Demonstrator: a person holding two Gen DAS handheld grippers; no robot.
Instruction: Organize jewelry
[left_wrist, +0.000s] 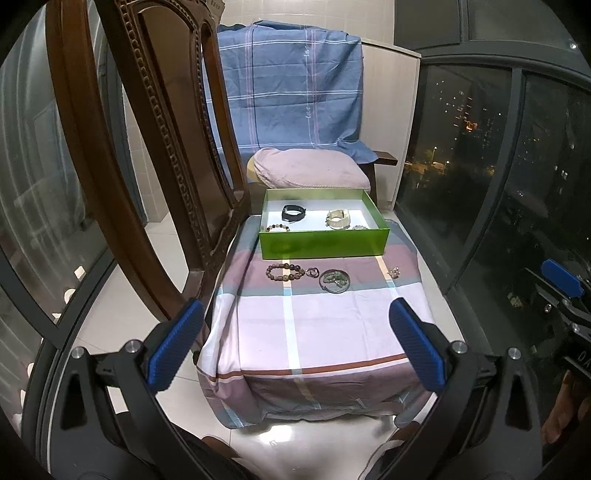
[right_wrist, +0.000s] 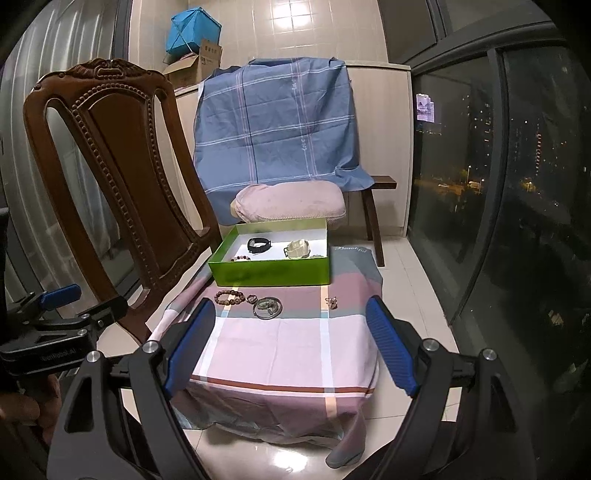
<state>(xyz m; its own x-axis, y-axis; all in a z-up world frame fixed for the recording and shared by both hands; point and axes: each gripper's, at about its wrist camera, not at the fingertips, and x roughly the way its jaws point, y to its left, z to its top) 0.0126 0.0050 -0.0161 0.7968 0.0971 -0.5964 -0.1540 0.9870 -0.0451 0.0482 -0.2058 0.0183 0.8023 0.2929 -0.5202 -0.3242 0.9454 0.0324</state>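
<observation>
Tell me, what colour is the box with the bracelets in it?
The box is bright green outside, white inside; clearest in the left wrist view.

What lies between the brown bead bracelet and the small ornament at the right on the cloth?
Between the brown bead bracelet and the small ornament lie a small ring-like piece and a green bangle with beads inside. Both wrist views show this.

Carved wooden chair (right_wrist: 110, 177) on glossy tiled floor (right_wrist: 413, 280); dark night windows (right_wrist: 517, 184) at right

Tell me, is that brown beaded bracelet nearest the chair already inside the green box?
No: the brown beaded bracelet lies on the checked cloth in front of the green box, outside its front wall.
</observation>
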